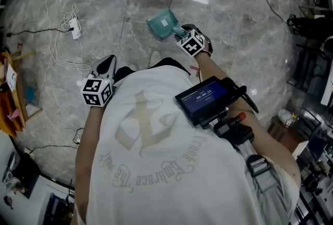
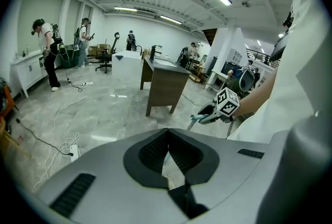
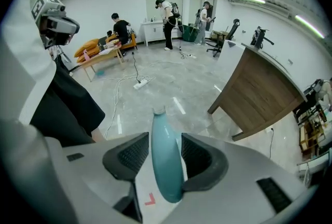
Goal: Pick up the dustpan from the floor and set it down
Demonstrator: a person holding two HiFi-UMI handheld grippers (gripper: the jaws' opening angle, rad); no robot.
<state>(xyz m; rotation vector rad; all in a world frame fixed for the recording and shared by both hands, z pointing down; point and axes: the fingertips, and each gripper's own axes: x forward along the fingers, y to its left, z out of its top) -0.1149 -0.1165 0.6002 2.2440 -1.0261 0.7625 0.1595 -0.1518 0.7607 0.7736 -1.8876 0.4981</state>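
My right gripper point(image 1: 183, 31) has its jaws spread wide. The blue-green dustpan point(image 1: 162, 24) sits on the floor point(image 1: 234, 26). Its handle point(image 3: 166, 166) lies right between my two pads, but they are not squeezing it. My left gripper point(image 1: 107, 64) is well apart from it, with its jaws pressed together on nothing.

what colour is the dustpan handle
The dustpan handle is teal, clearest in the right gripper view.
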